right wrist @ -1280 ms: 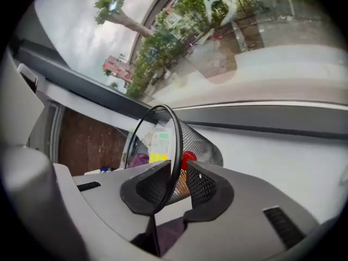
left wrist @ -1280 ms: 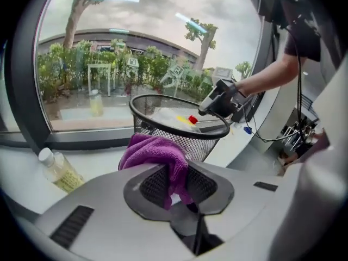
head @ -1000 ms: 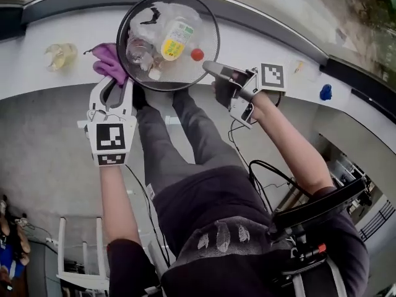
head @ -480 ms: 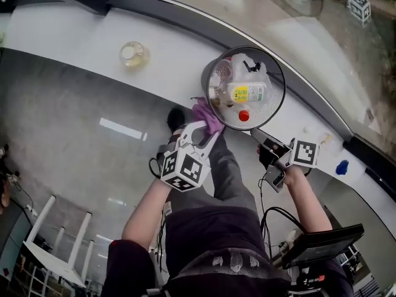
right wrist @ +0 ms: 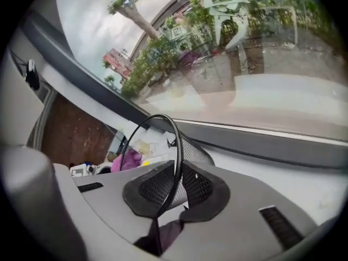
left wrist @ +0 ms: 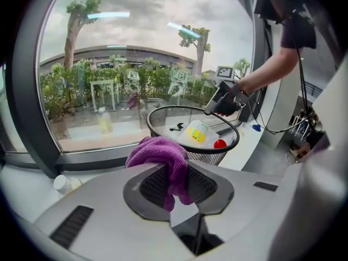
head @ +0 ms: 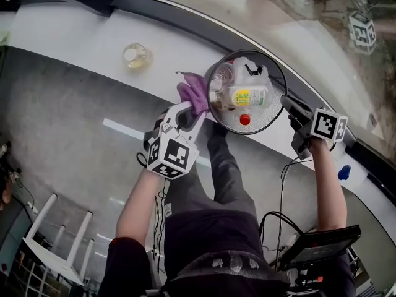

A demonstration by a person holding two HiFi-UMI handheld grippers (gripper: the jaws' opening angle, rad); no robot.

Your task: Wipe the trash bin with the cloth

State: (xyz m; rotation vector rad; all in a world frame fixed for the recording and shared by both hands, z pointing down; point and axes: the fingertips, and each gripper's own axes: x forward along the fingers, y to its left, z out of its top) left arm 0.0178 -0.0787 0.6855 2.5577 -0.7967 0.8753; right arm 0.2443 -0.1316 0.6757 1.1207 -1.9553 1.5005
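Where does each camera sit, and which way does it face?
Head view: on the head, looking down at the mesh trash bin; arms, legs, left tool, right tool show.
Left gripper view: rides left tool toward bin and window; jaws clamp purple cloth.
Right gripper view: rides right tool toward window; jaws closing on bin rim.
All share bin, cloth.

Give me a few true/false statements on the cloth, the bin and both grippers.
1. The left gripper holds a purple cloth in its jaws. True.
2. The mesh trash bin is empty. False: it holds a yellow-labelled bottle, a small red item and other litter.
3. Nothing stands between the right gripper jaws. False: the bin's rim stands between them as they are closing on it.
4. The bin stands on the white ledge. True.
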